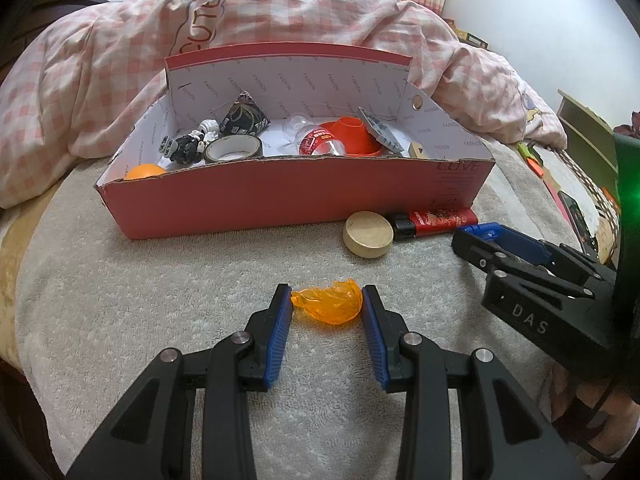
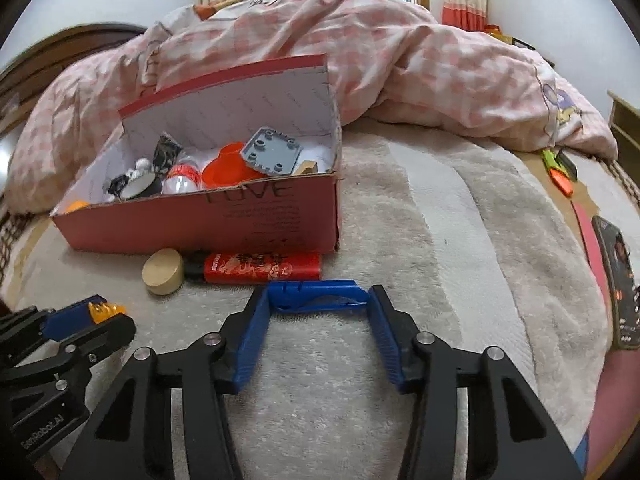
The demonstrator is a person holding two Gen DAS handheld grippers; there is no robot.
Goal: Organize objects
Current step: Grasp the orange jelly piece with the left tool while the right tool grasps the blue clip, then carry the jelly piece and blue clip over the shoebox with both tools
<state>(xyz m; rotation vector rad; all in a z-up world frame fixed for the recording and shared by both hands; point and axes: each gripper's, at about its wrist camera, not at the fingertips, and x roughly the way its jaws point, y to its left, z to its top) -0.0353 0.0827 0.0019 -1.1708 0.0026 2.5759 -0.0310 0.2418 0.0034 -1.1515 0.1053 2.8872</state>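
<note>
My left gripper [image 1: 326,296] is shut on a translucent orange flame-shaped piece [image 1: 329,307], held just above the grey towel. It shows at the left edge of the right wrist view [image 2: 100,316]. My right gripper [image 2: 320,294] has a blue plastic piece [image 2: 316,299] spanning its fingertips, both pads touching it. It sits beside a red lighter [image 2: 260,268] and a round wooden disc [image 2: 163,271]. Both lie in front of the red cardboard box [image 1: 280,196]. The box holds a tape roll [image 1: 233,149], an orange cone, a bottle and several other small items.
A pink checked duvet [image 1: 312,12] is heaped behind the box. A phone [image 2: 618,284] and some markers [image 2: 556,172] lie at the bed's right edge. Grey towel [image 2: 460,220] stretches to the right of the box.
</note>
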